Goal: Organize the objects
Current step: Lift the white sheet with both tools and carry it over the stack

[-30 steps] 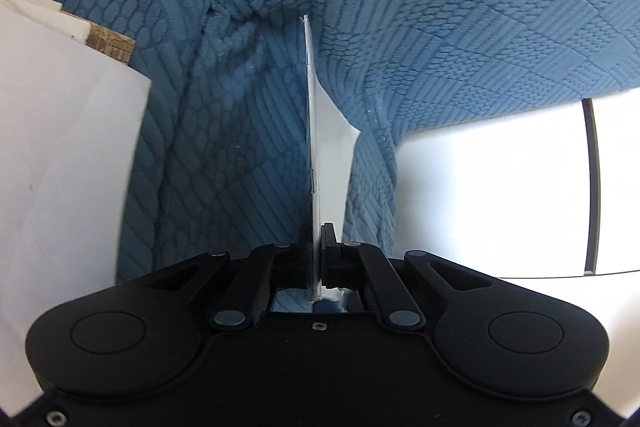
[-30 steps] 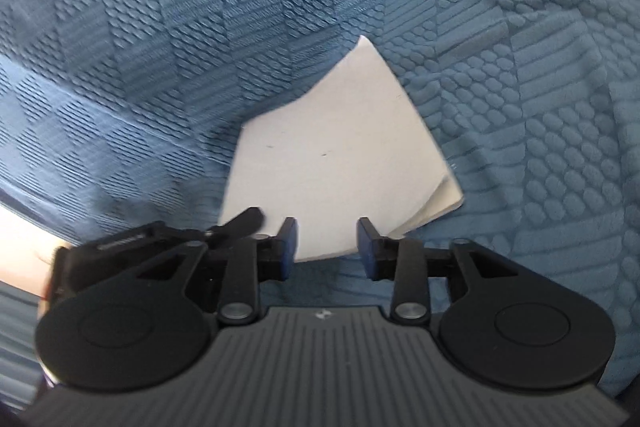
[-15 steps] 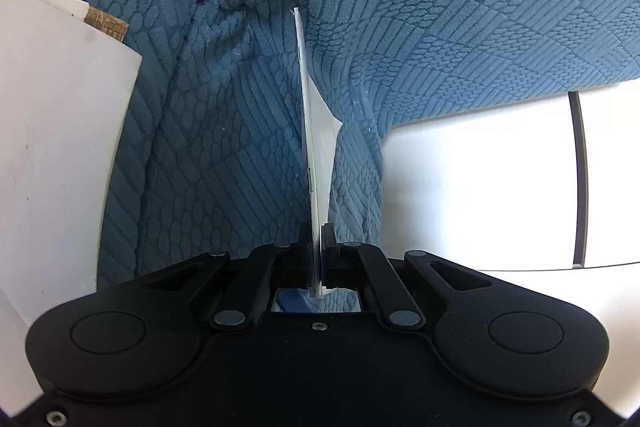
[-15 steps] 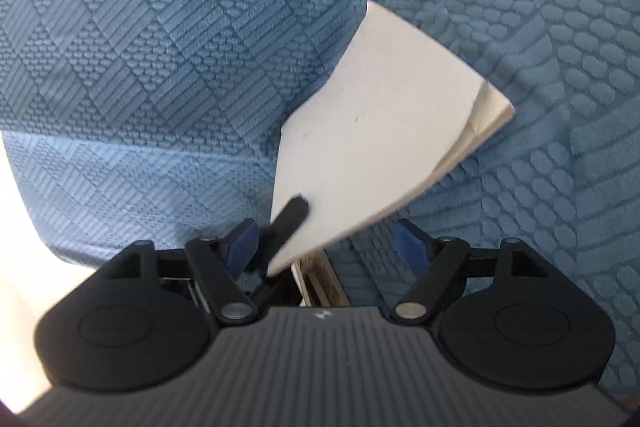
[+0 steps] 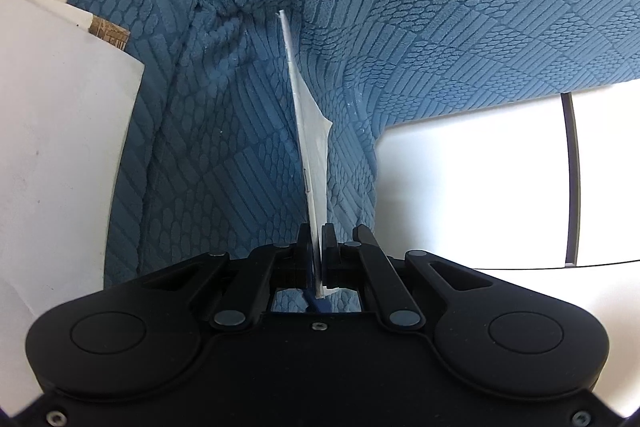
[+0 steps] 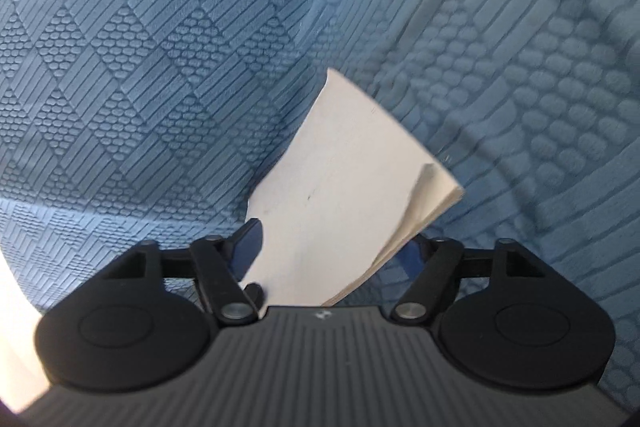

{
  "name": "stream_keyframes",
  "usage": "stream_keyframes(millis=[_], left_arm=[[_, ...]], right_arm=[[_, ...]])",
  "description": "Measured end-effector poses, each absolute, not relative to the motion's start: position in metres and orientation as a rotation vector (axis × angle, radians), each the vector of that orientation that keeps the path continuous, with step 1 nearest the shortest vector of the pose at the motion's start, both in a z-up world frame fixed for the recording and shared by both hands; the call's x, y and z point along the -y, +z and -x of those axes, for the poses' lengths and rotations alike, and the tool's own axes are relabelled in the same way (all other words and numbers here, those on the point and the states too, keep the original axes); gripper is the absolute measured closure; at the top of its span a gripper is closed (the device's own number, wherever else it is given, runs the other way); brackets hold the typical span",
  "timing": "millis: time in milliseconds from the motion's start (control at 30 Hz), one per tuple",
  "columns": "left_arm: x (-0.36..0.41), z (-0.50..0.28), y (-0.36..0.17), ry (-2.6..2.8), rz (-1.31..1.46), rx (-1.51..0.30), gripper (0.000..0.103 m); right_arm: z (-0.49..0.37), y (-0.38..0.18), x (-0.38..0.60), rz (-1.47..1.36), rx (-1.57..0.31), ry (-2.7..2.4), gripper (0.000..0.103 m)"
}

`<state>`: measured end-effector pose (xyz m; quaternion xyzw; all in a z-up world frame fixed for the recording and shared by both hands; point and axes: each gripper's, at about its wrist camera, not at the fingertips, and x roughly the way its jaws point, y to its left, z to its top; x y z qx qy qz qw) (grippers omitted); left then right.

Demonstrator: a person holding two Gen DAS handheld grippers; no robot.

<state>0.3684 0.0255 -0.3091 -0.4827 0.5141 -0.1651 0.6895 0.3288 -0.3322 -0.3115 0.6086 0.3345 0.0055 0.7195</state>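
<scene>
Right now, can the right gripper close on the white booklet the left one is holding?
Probably yes. The white booklet already lies between the right gripper's open jaws, which have just been closing, with nothing in the way over the blue textured cover. The left gripper pinches its edge, seen edge-on.

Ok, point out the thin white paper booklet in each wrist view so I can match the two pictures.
Left wrist view: the thin white paper booklet stands edge-on in the centre, pinched at its lower edge by the shut left tool.
Right wrist view: the booklet shows its broad face at centre, tilted, between the fingers of the right tool, which have just been closing.
Shared landmark: the blue textured fabric cover behind it.
</scene>
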Motion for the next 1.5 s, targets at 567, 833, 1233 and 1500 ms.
stream_keyframes(millis=[567,833,1233,1500], left_arm=[[-0.05,-0.322,-0.281,-0.362,1.095,-1.104,0.097],[-0.061,-0.295,-0.244,-0.374,1.074,-1.066,0.096],[-0.089,-0.264,-0.176,-0.374,1.042,-1.035,0.094],[-0.11,-0.25,-0.138,-0.382,1.022,-0.987,0.094]], right_arm=[[-0.312,-0.263,0.329,-1.115,-0.742,0.031,0.093],[-0.293,-0.221,0.317,-1.017,-0.764,0.077,0.093],[-0.283,-0.155,0.29,-0.919,-0.82,0.143,0.093],[-0.28,-0.118,0.269,-0.869,-0.826,0.181,0.093]])
